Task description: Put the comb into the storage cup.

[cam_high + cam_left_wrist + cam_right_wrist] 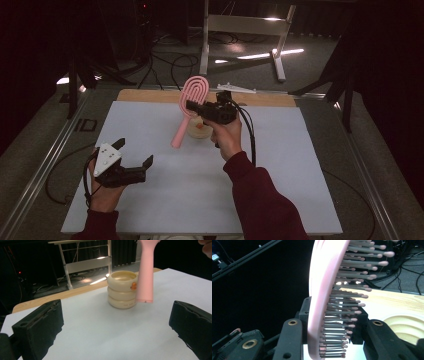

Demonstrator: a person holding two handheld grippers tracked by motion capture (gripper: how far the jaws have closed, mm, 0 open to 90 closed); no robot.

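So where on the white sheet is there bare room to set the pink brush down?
Bare sheet lies right of the right gripper, and between the left gripper and the cream holder. It is crowded around that holder, where the pink brush hangs.

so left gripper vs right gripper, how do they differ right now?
The left gripper has its jaws wide open with nothing between them; the right gripper is shut on the pink hairbrush. The left gripper hangs low near the table's front edge; the right gripper is raised over the cream ringed holder. Both are black and hand-held.
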